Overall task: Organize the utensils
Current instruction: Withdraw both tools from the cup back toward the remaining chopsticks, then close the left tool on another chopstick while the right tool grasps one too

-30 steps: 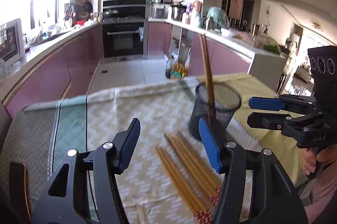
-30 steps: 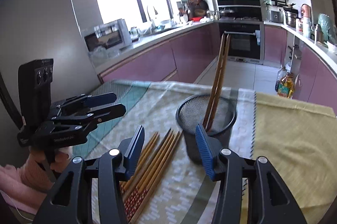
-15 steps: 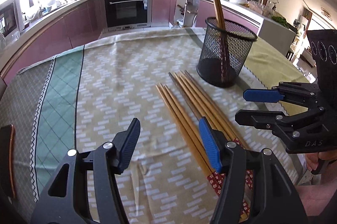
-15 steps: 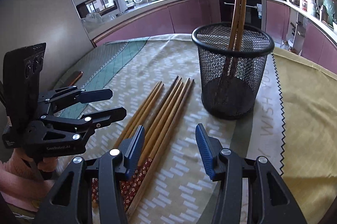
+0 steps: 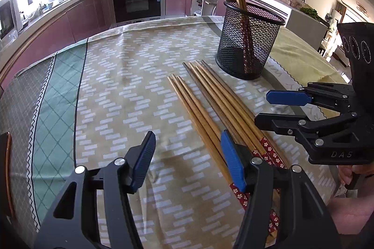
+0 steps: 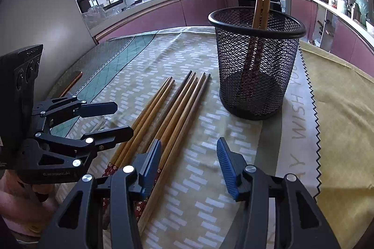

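The left gripper and right gripper both hover with jaws apart and empty over the loose chopsticks on the tablecloth, the mesh holder ahead holding two more chopsticks.

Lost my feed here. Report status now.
Left gripper open, empty. Right gripper open, empty. Loose chopsticks flat on tablecloth; two stand in mesh holder. Nothing in the way.
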